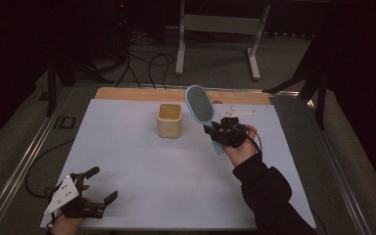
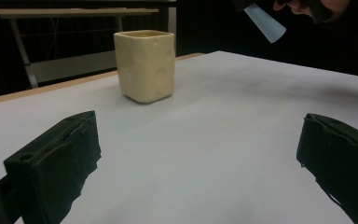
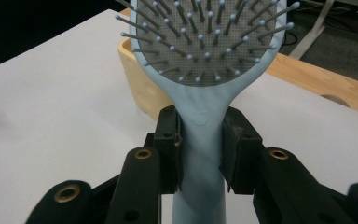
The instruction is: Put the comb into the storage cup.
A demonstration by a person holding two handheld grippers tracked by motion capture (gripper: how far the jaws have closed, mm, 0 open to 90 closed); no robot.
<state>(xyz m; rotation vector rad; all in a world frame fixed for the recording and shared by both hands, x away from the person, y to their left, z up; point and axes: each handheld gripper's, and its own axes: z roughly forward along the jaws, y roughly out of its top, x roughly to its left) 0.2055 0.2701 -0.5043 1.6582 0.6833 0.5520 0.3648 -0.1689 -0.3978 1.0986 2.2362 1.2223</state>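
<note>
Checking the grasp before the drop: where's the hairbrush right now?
In the high view the hairbrush sits right of centre, clamped by its handle in the right gripper, its head just right of the yellow cup.

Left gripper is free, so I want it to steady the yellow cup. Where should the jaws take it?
Grip the yellow cup across two opposite flat walls, about mid-height, coming in level from the near side where the left gripper rests. It stands upright and squarish, with open paper between them.

The high view looks forward and down over the whole desk [image 1: 127,161] from its near edge. The left gripper view sits low by the near left corner, facing the cup [image 2: 145,64]. The right gripper view, close on the brush [image 3: 205,56], shares that cup.
</note>
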